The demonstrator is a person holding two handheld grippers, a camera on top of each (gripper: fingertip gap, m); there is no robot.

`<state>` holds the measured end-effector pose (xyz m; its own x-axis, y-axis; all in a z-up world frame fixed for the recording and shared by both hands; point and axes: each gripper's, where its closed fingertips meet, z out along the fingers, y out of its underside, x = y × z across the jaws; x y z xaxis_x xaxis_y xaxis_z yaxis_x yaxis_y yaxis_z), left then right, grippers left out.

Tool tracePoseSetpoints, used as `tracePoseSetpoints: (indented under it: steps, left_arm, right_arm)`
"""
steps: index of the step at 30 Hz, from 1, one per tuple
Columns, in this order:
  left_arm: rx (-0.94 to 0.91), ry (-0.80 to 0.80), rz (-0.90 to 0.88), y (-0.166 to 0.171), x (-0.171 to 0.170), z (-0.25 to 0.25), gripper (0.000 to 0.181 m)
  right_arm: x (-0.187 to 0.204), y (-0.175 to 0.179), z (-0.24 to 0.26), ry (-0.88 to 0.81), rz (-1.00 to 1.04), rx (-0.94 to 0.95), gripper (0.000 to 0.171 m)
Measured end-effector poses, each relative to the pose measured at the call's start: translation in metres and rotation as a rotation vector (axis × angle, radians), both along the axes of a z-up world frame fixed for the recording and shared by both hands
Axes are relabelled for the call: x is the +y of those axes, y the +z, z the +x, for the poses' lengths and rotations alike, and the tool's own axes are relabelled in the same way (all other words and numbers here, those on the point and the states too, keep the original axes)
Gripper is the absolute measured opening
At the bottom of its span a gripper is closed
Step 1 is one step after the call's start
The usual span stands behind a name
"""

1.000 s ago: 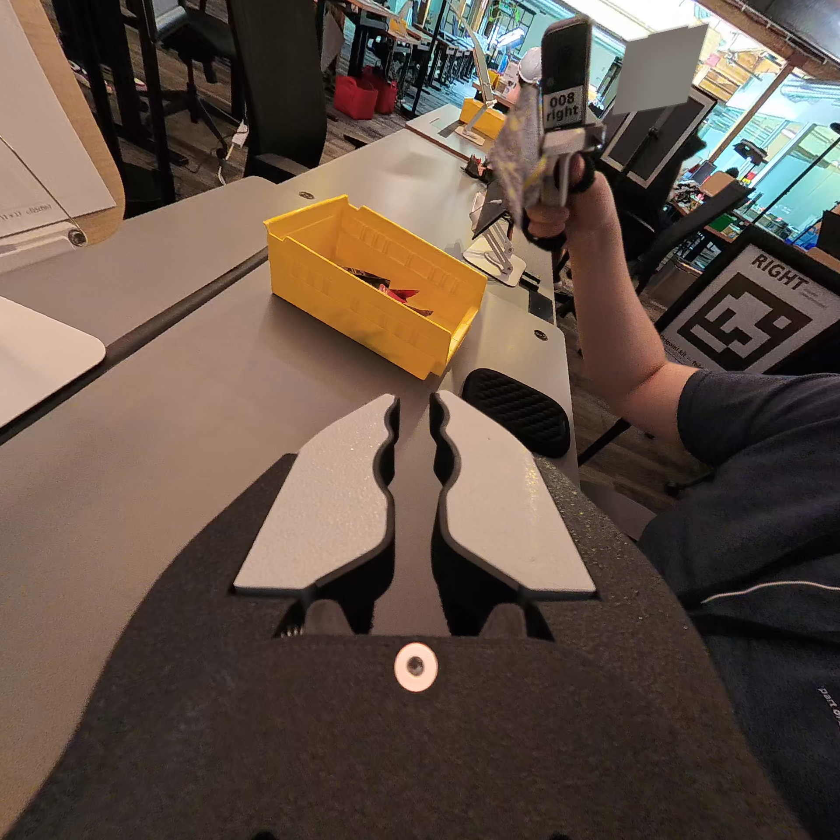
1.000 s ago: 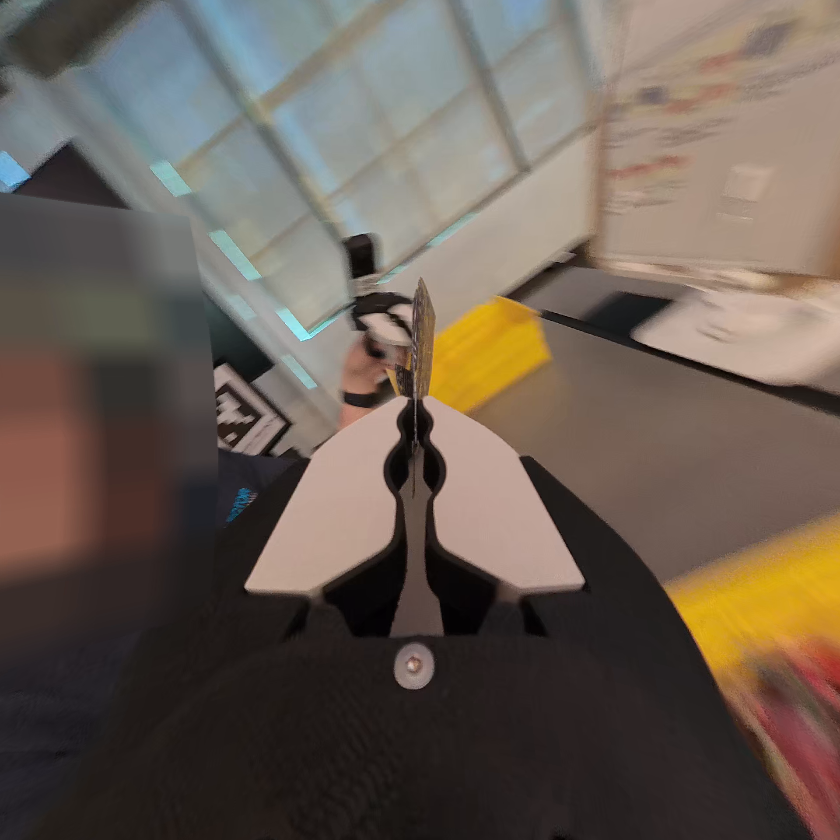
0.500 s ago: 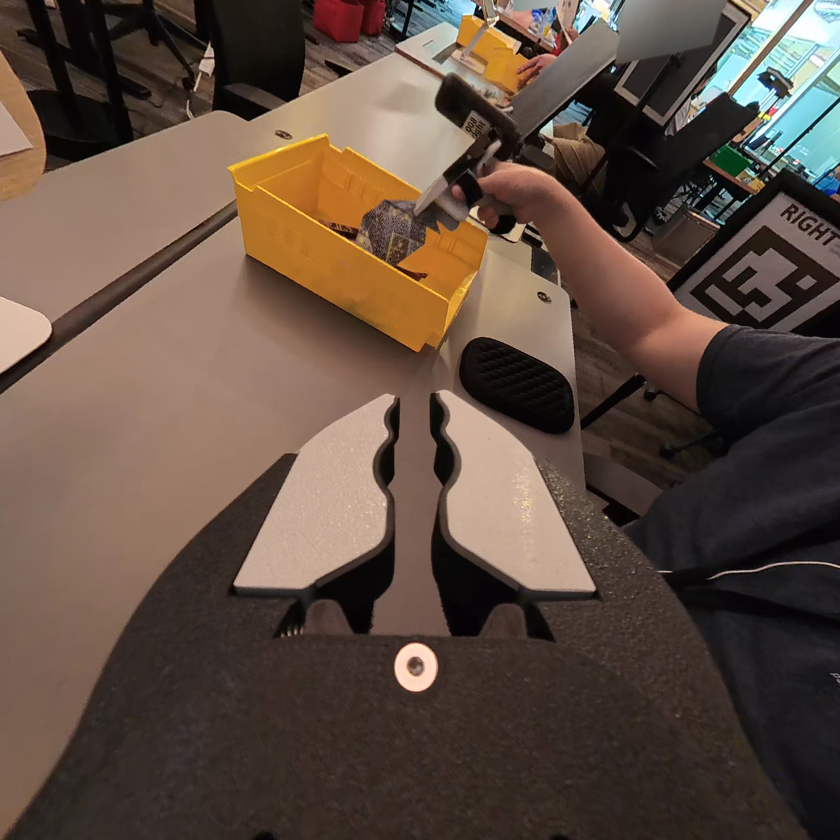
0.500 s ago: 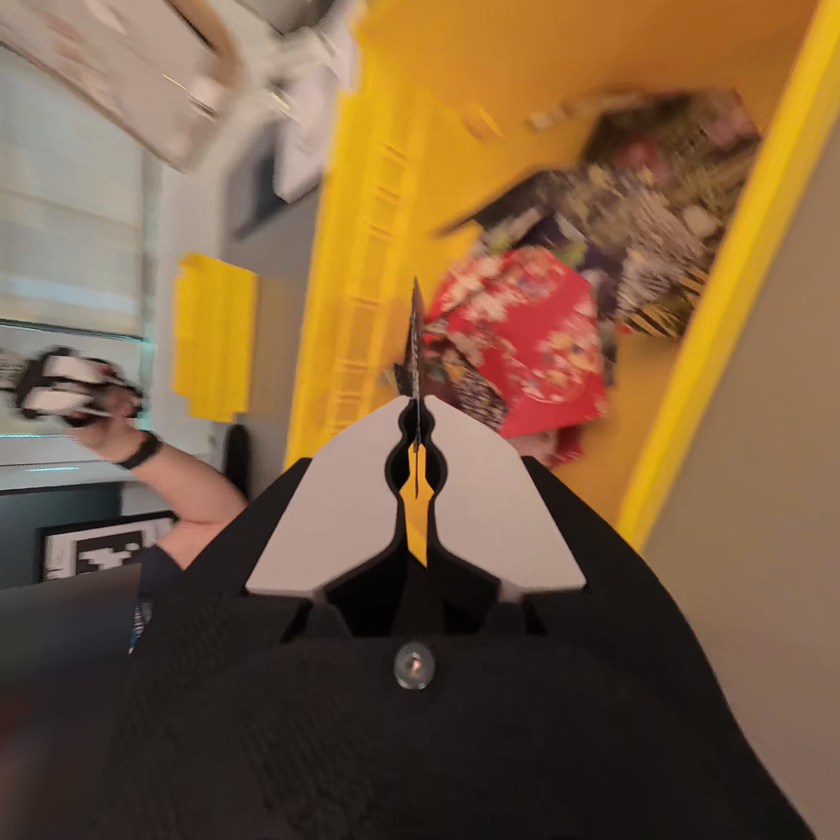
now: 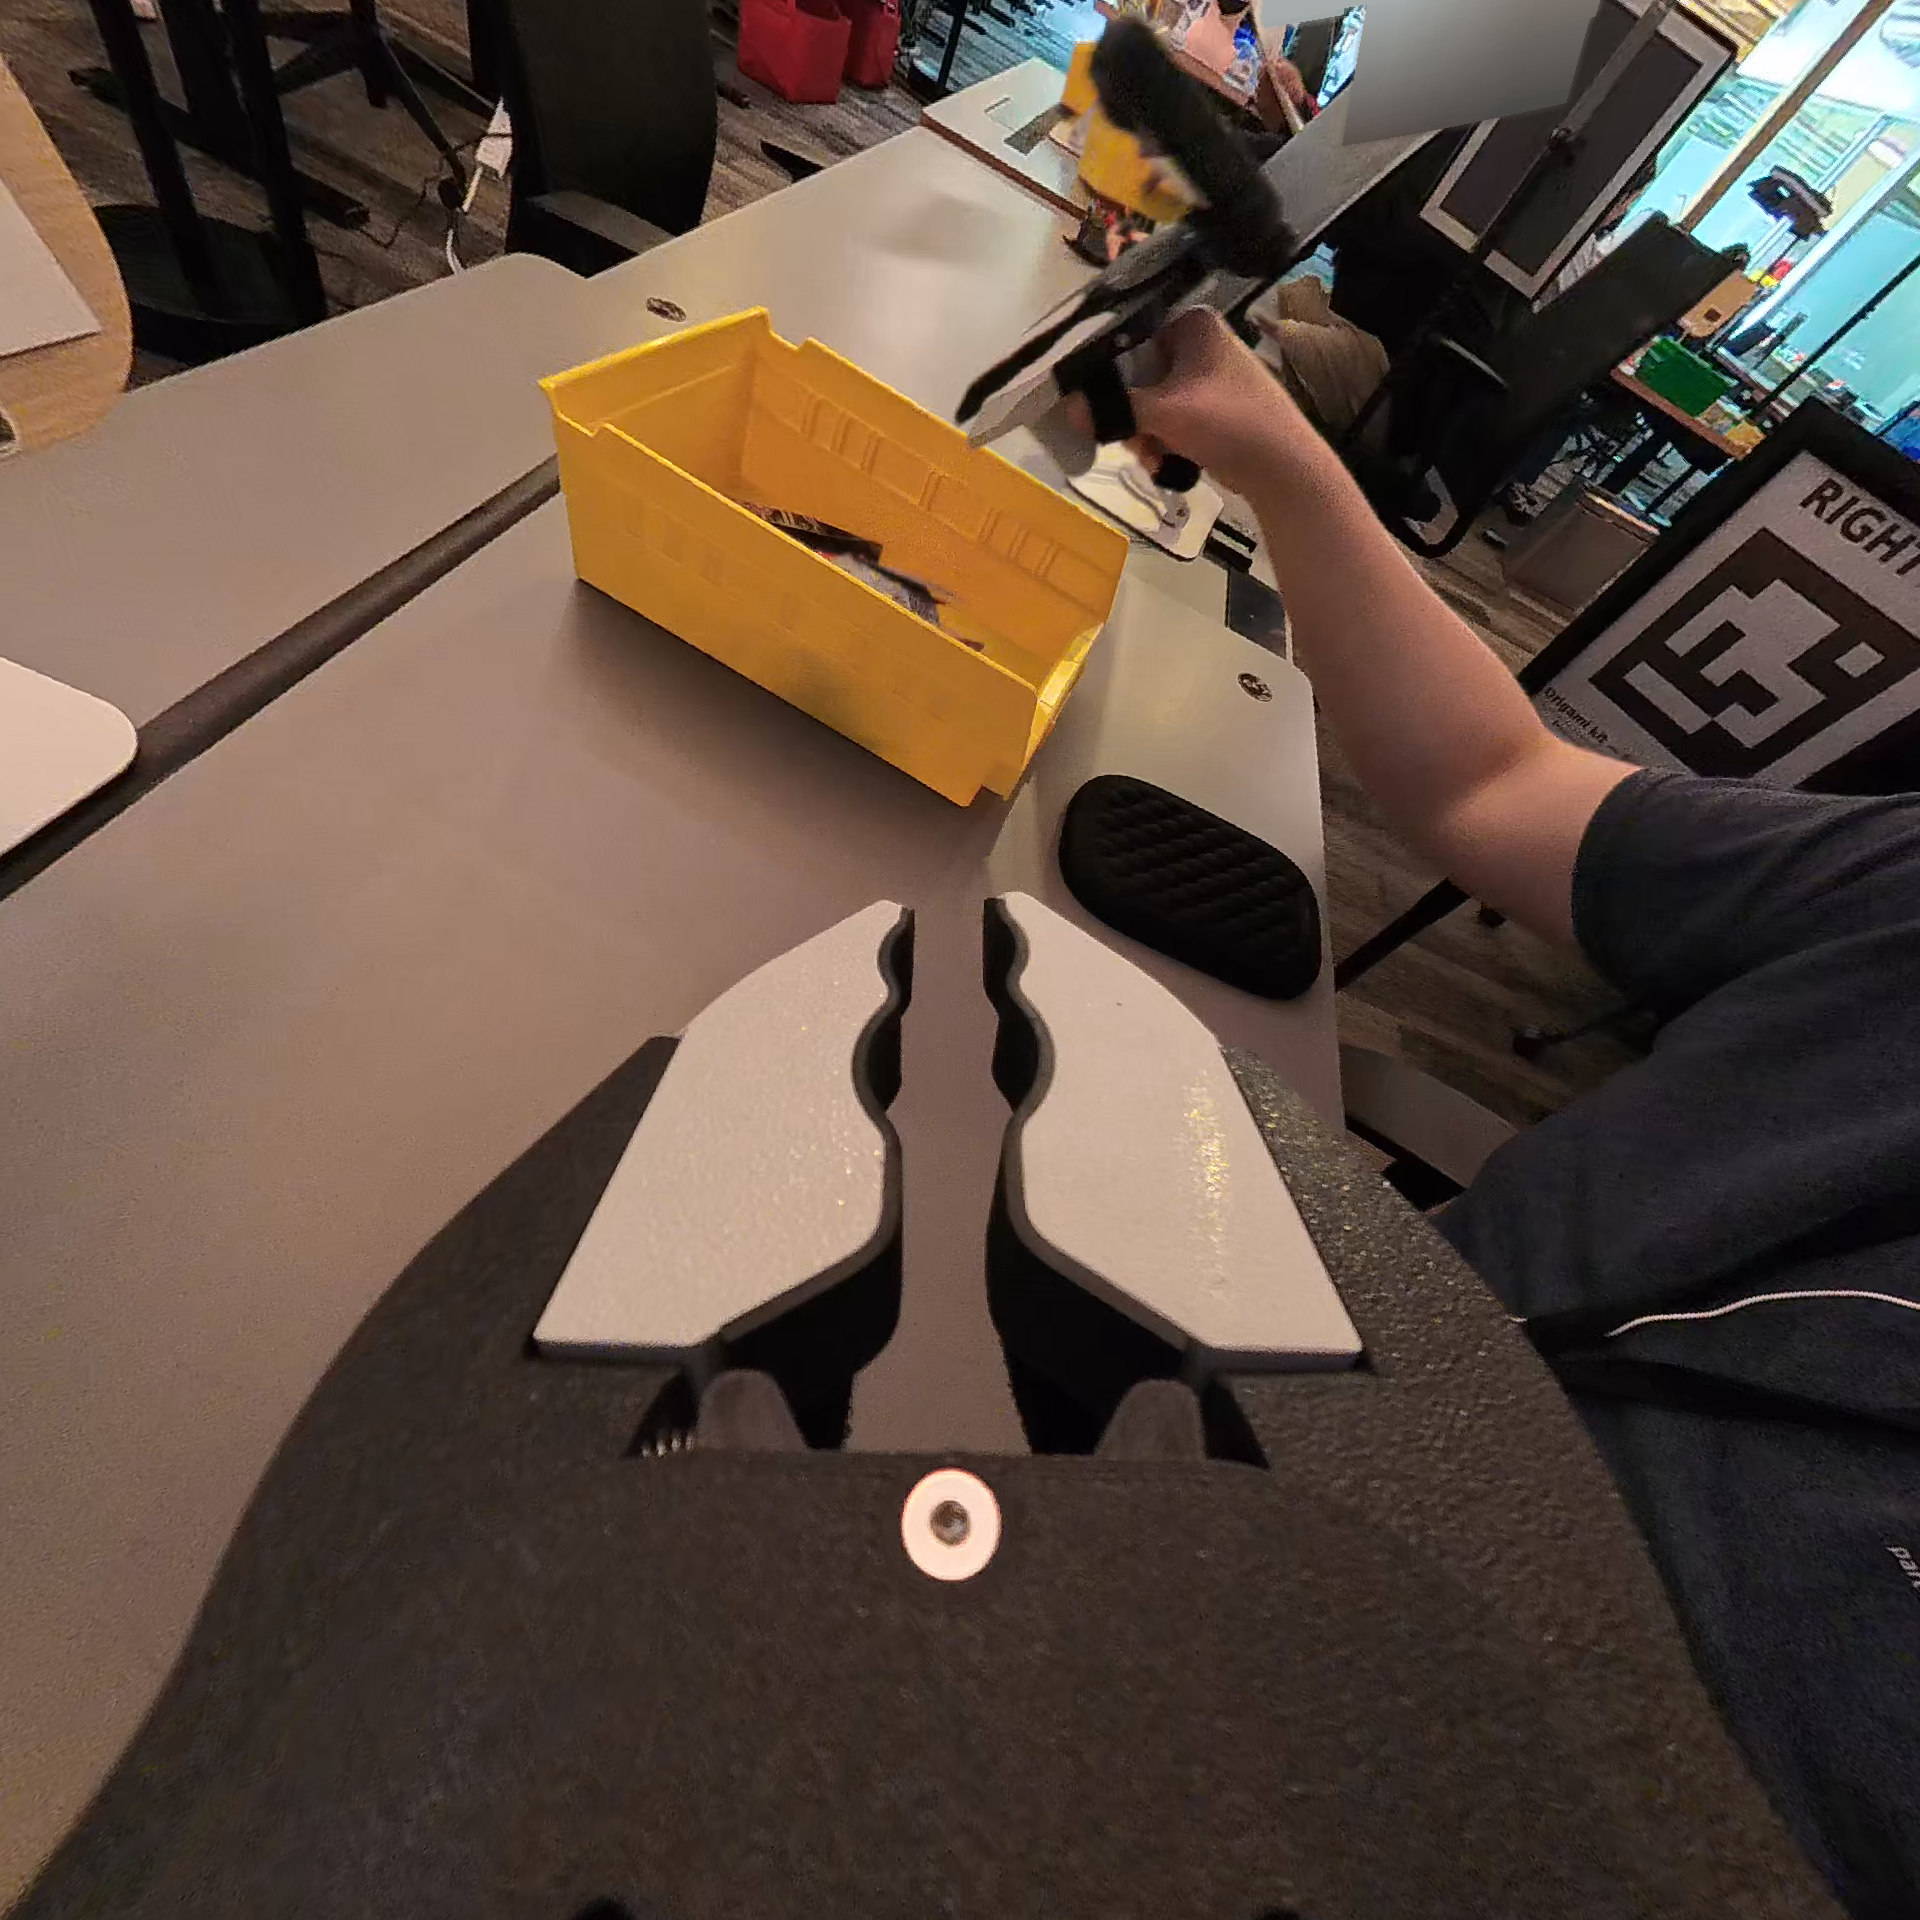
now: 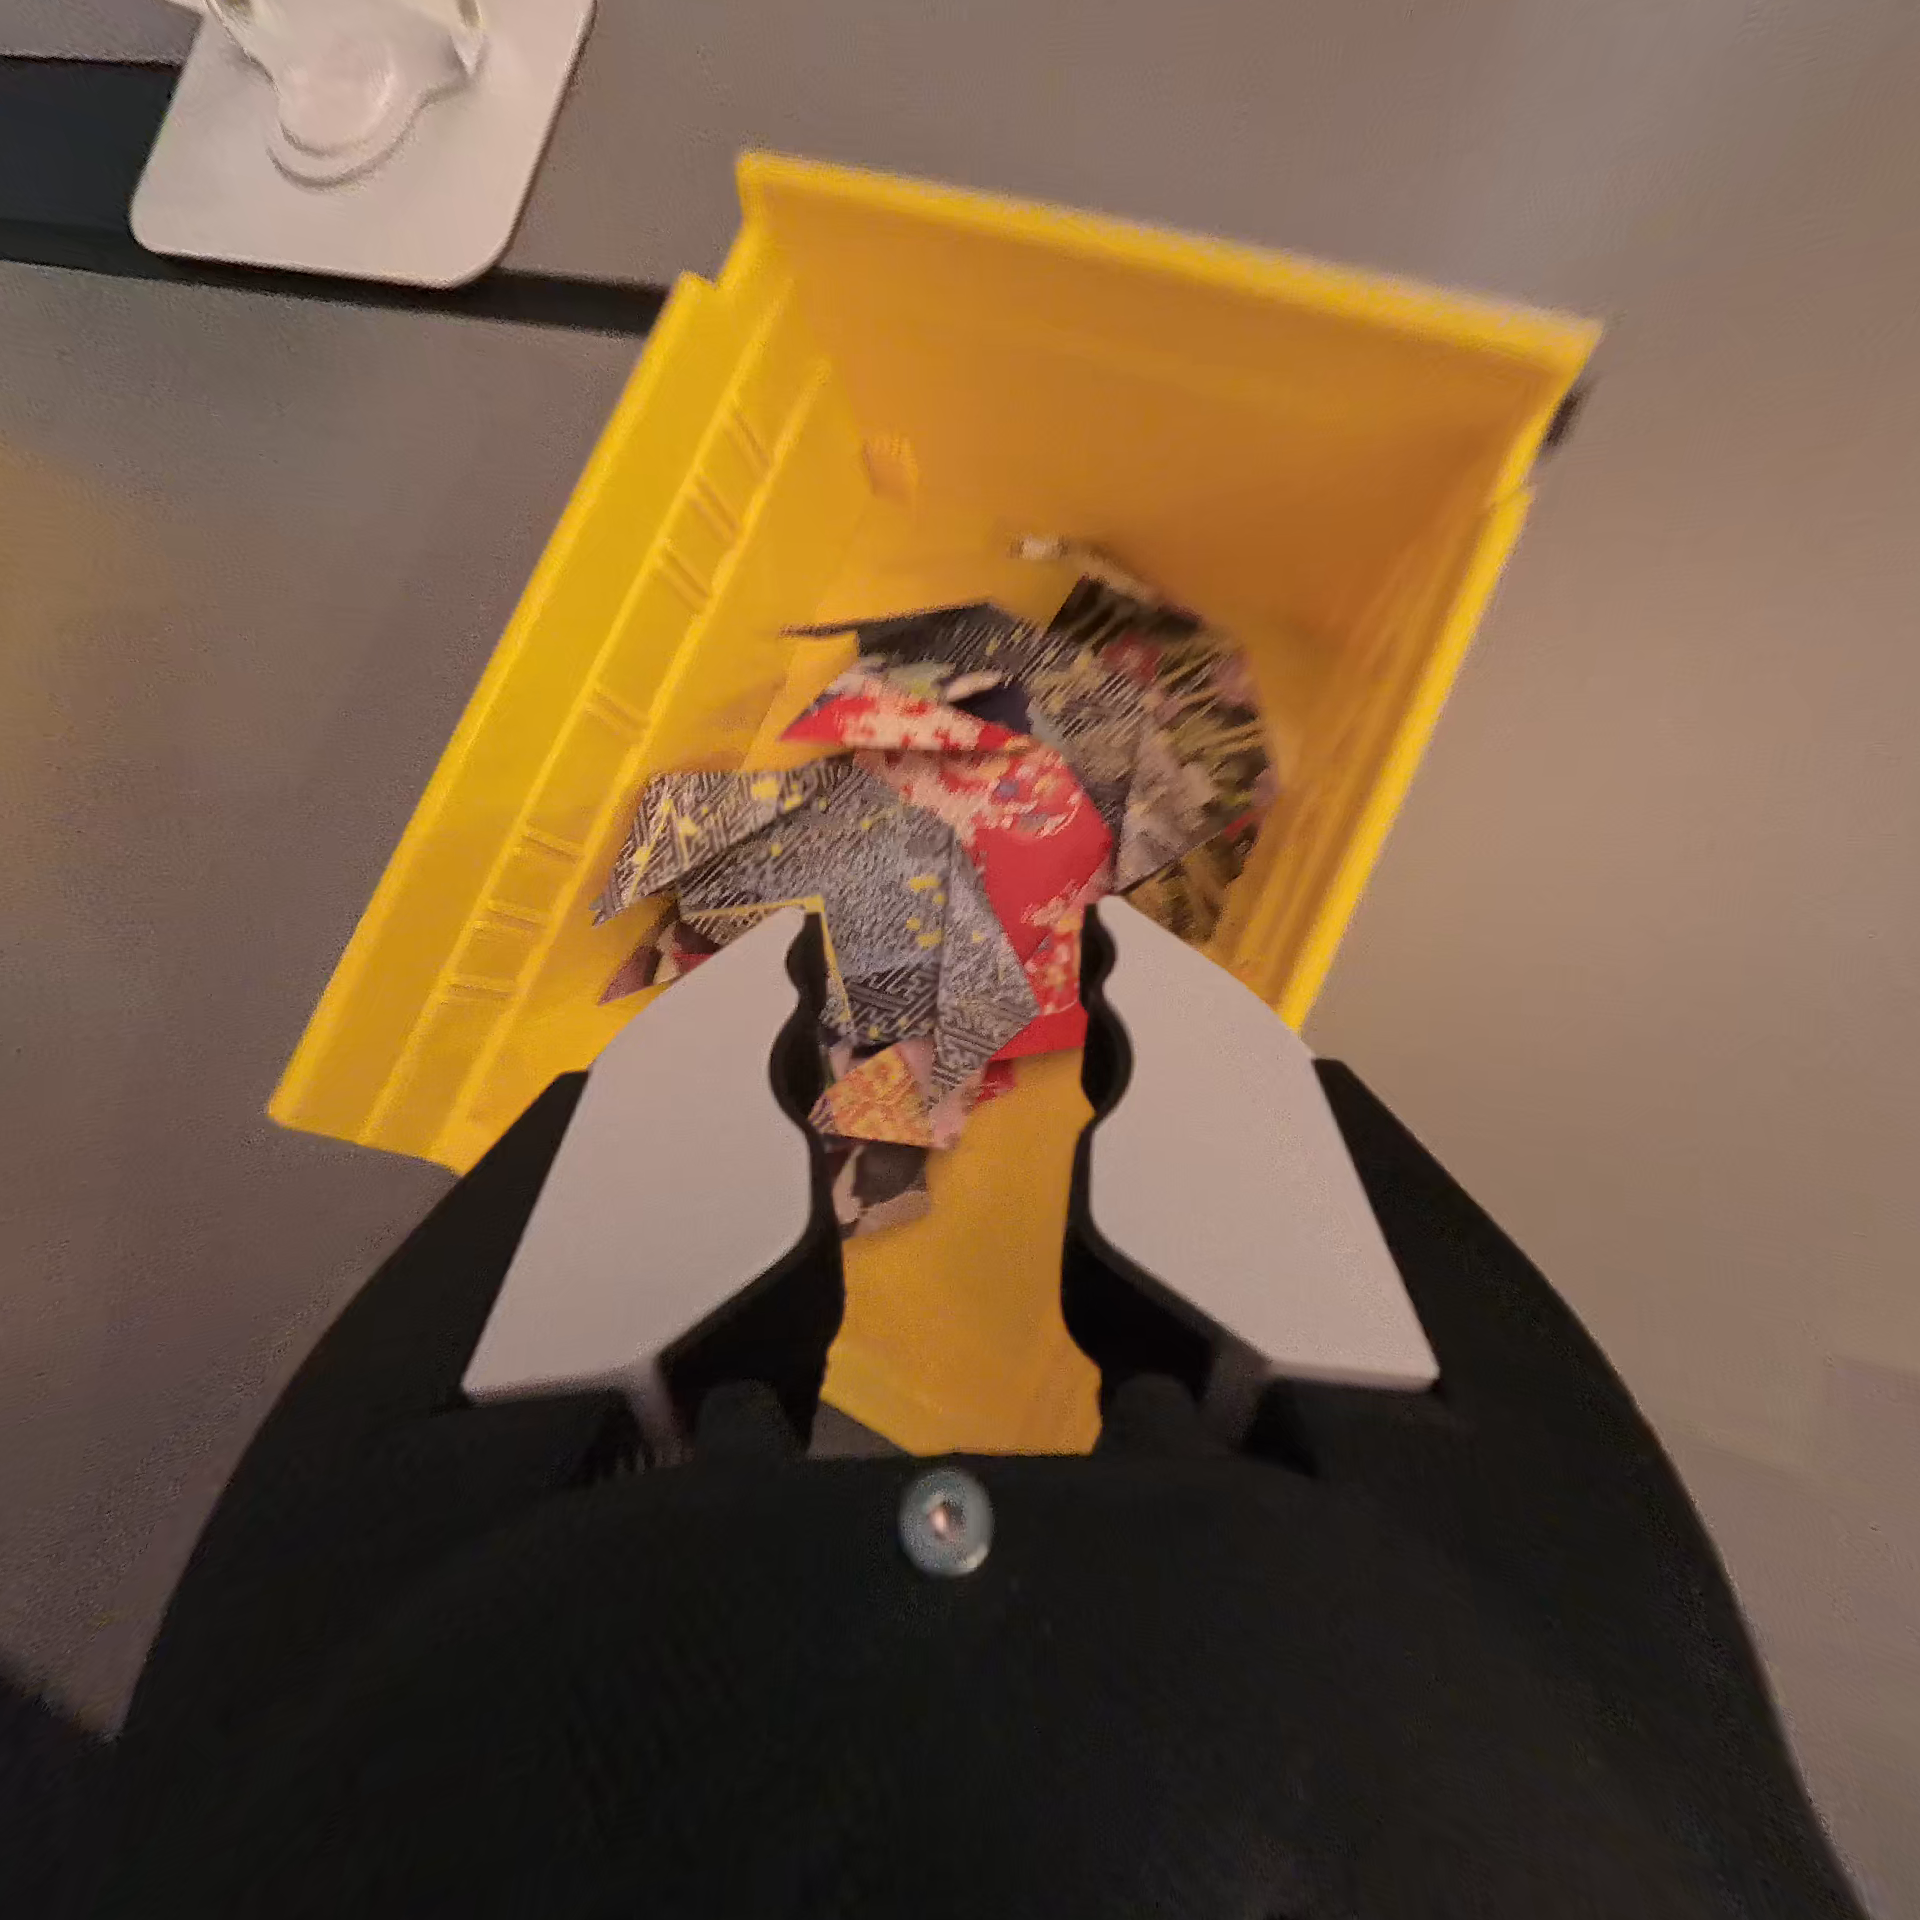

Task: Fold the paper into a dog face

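Note:
A yellow bin stands on the grey table and holds several folded patterned papers. In the right wrist view my right gripper is open and empty, hovering over the bin. A dark grey patterned folded paper lies on top of the pile beside a red one. The left wrist view shows the right gripper above the bin's far right side. My left gripper is low over the table in front of the bin, empty, its fingers a narrow gap apart.
A black oval pad lies at the table's right edge. White stand bases sit at the far left and past the bin. The person's arm reaches in from the right. A board with a black-and-white square pattern stands behind it. The left gripper's tips are roughly 45 cm from the right gripper's.
The right gripper swung down from high up to the bin, opened, and let go of the dark folded paper, which now lies in the bin. The left gripper has barely moved.

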<state>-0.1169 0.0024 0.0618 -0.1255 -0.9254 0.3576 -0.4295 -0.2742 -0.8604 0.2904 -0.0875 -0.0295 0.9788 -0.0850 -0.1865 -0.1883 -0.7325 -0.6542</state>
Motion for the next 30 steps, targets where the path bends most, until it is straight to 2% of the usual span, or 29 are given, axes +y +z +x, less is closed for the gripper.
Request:
tracePoseSetpoints:
  steps: [3,5,7,9,11,13,16,19,25,30]
  left_arm:
    - [-0.005,0.02,0.007,0.004,0.001,-0.003,0.012]
    - [-0.036,0.039,0.021,0.013,0.0,-0.005,0.012]
    - [-0.095,0.071,0.057,0.026,-0.001,-0.009,0.012]
    - [-0.153,0.109,0.11,0.037,-0.003,-0.016,0.012]
    - [-0.204,0.156,0.181,0.044,-0.004,-0.028,0.013]
    - [-0.237,0.22,0.254,0.048,-0.004,-0.043,0.016]
    - [-0.239,0.305,0.315,0.046,-0.004,-0.067,0.022]
    - [-0.242,0.311,0.308,0.041,-0.015,-0.085,0.03]
    - [-0.221,0.366,0.28,0.028,-0.019,-0.102,0.036]
    - [-0.226,0.412,0.279,0.031,-0.014,-0.105,0.036]
  right_arm:
    - [-0.015,0.042,-0.023,0.071,0.234,-0.163,0.051]
    - [-0.025,0.07,-0.071,0.208,0.504,-0.194,0.044]
    - [-0.04,0.081,-0.12,0.306,0.737,-0.204,0.046]
    - [-0.052,0.074,-0.168,0.408,0.856,-0.165,0.048]
    - [-0.059,0.051,-0.207,0.481,0.832,-0.09,0.044]
    - [-0.062,0.031,-0.225,0.474,0.83,-0.123,0.038]
    - [-0.07,0.012,-0.22,0.376,0.824,-0.247,0.036]
    - [-0.085,0.004,-0.203,0.285,0.836,-0.249,0.037]
    - [-0.125,0.011,-0.162,0.112,0.958,-0.306,0.037]
    - [-0.144,0.006,-0.144,0.028,0.959,-0.411,0.036]
